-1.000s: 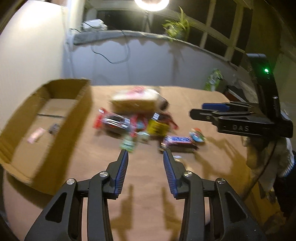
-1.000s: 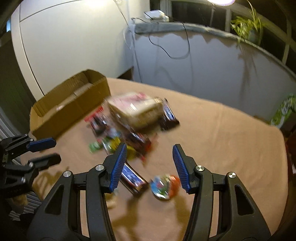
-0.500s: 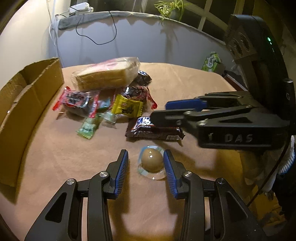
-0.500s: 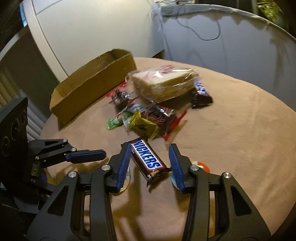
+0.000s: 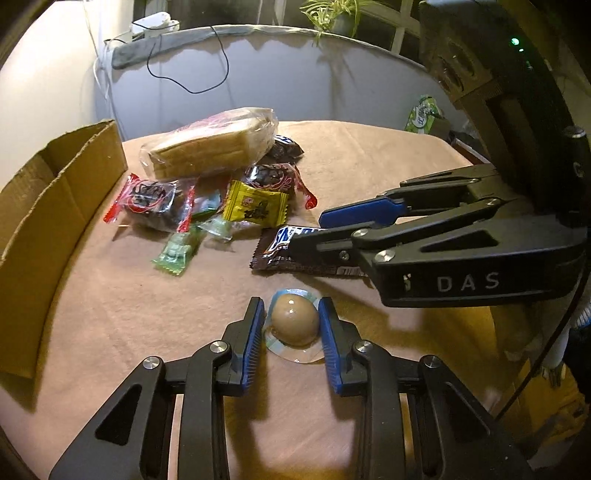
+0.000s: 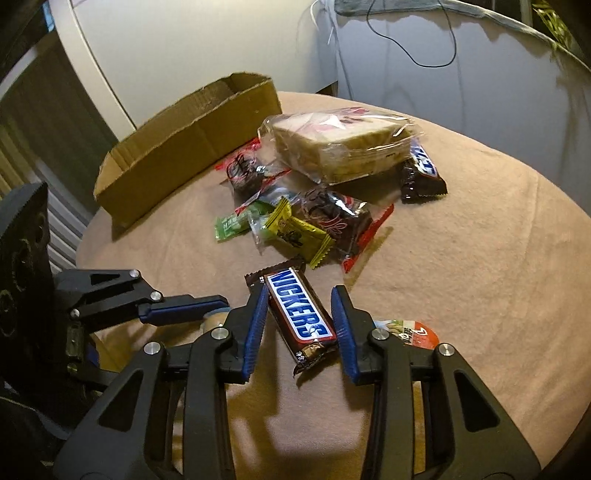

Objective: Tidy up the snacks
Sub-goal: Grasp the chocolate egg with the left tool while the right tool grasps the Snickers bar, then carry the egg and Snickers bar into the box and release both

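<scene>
My left hand-held gripper (image 5: 291, 325) is closing on the slick jelly cup (image 5: 294, 322), right hand-held gripper (image 6: 300, 321) closing, loosely straddling the Snickers bar (image 6: 298, 311); either could squirt free.

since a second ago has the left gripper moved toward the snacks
Yes. The left gripper has come forward and down past the cardboard box, its fingers just closing around the egg-shaped jelly cup in front of the snack pile.

Far beyond the hand-held gripper, a potted plant (image 5: 334, 16) sits on a ledge above a grey-white wall panel (image 5: 295, 85), a black cable (image 5: 192, 62) loops down it, and a white adapter (image 5: 155, 24) rests up left.
</scene>
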Demonstrator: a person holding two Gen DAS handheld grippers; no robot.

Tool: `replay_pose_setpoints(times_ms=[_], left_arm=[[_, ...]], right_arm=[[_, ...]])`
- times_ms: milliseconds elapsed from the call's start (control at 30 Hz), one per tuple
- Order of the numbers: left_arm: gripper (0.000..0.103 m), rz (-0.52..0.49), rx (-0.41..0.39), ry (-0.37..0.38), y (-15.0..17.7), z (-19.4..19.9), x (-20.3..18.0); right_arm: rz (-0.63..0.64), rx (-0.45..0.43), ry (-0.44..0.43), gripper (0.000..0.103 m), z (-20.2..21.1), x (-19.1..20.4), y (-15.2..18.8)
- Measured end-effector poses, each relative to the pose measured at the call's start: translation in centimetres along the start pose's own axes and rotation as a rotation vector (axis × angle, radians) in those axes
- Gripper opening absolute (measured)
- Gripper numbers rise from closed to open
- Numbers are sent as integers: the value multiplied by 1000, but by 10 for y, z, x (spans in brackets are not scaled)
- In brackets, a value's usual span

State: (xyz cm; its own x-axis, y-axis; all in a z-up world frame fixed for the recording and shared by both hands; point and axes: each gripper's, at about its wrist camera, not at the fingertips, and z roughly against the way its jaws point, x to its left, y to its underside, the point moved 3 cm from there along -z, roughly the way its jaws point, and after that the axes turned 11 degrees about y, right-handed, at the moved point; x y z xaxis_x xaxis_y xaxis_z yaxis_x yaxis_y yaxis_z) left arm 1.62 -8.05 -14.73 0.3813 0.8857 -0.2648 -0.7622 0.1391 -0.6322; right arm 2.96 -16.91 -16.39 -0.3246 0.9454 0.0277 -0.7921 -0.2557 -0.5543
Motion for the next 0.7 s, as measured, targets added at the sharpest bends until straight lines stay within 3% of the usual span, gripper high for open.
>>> replay_pose_setpoints(times_ms=[233, 367, 433, 700], left_arm=[[28, 28, -16, -5, 9, 12, 16], [28, 45, -39, -15, 11, 23, 28], [28, 52, -56, -16, 11, 31, 33], [28, 64, -136, -18, 2, 61, 52]], right_arm=[[43, 61, 31, 37, -8, 8, 0], [94, 68, 102, 37, -11, 19, 2], [89, 66, 124, 30, -9, 23, 3], [10, 53, 120, 30, 10, 33, 4]])
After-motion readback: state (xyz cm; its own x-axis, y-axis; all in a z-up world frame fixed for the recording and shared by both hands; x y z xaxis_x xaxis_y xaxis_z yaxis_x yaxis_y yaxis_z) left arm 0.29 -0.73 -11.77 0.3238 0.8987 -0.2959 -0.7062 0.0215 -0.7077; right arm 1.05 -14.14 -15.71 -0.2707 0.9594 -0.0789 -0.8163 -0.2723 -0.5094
